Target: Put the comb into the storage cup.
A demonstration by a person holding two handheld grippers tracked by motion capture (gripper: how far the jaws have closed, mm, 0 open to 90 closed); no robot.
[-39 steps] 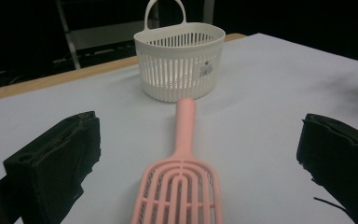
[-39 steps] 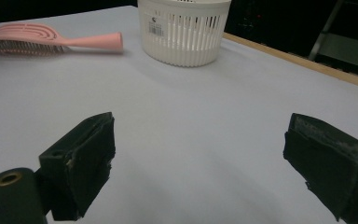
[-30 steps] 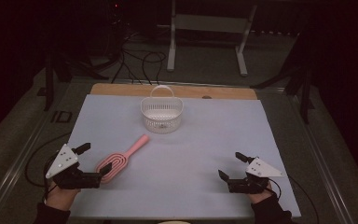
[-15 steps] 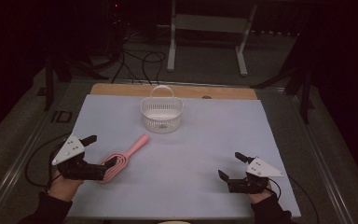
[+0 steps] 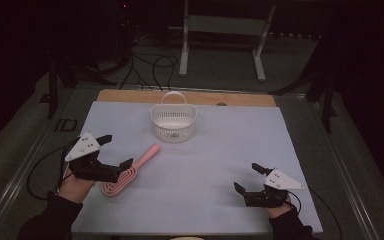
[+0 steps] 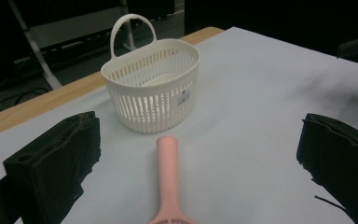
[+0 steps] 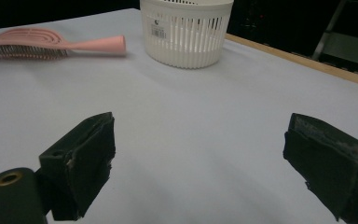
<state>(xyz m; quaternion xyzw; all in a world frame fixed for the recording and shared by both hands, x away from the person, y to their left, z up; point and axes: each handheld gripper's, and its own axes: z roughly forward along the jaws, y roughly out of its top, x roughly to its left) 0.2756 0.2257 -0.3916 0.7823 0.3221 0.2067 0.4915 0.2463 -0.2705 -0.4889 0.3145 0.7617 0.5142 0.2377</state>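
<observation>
dark room, pale mat (image 5: 205, 165); the left gripper (image 5: 114, 152) has slid in over the pink brush (image 5: 129, 171) at lower left, jaws wide, gripping nothing; grab looks imminent. right gripper (image 5: 249, 180) idle, open.

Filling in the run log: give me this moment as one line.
left gripper: open, over pink brush | right gripper: open, idle | basket: upright

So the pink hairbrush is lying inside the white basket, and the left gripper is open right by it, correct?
Not quite. The pink hairbrush lies flat on the table cover, apart from the white basket, handle pointing toward it, as the high view shows. The left gripper is indeed open beside the brush.
</observation>
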